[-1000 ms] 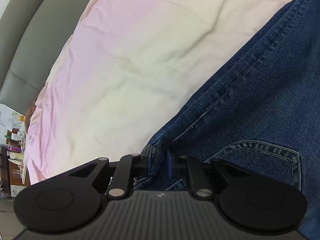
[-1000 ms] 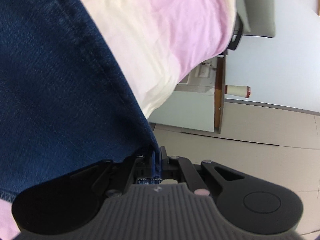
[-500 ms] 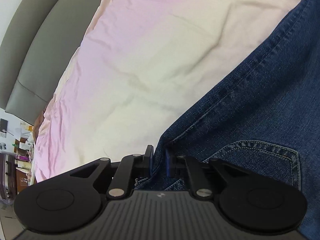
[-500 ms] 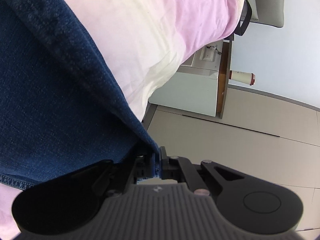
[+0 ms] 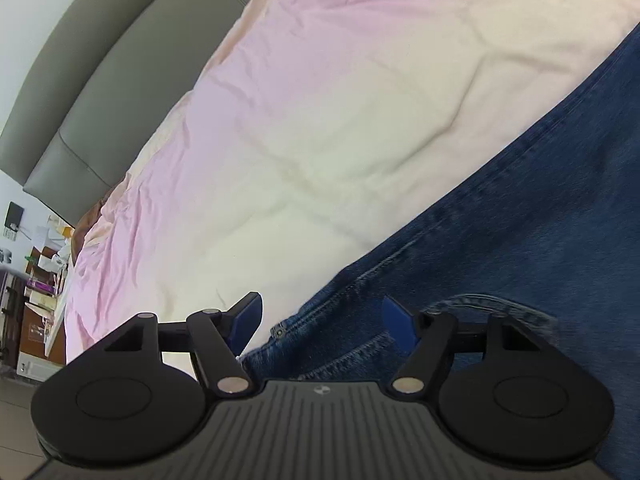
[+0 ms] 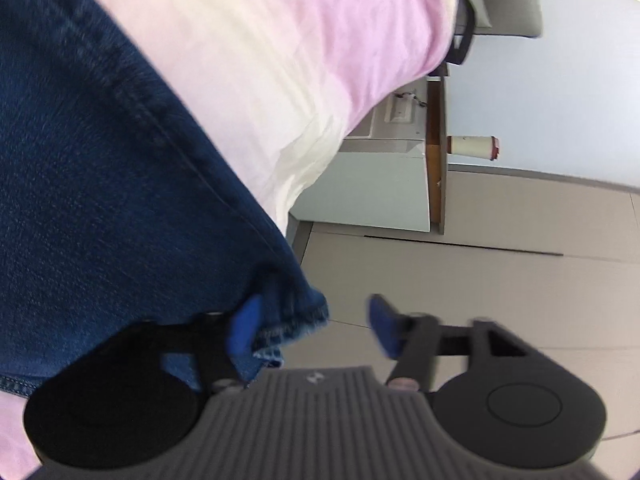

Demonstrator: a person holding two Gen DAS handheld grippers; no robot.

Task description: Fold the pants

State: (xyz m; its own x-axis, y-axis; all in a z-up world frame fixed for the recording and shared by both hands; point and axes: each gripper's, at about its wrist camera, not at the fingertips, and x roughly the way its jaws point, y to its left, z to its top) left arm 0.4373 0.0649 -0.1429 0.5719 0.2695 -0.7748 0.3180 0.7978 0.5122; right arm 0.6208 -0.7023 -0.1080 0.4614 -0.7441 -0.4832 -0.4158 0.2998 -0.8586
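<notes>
Lying across the pink-and-cream bedsheet (image 5: 320,128), the jeans (image 5: 520,220) reach the bed's edge by the floor; the left gripper (image 5: 322,322) gapes wide over the waistband, the right gripper (image 6: 312,326) equally wide beside the hem, presumably so the fabric can settle flat.

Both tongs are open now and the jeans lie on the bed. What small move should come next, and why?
Probably draw both tongs straight back from the jeans. The left tongs stand open around the waist edge, and the right tongs stand open with the hem between their fingers, so neither grips the denim. Backing off should leave the jeans undisturbed.
</notes>
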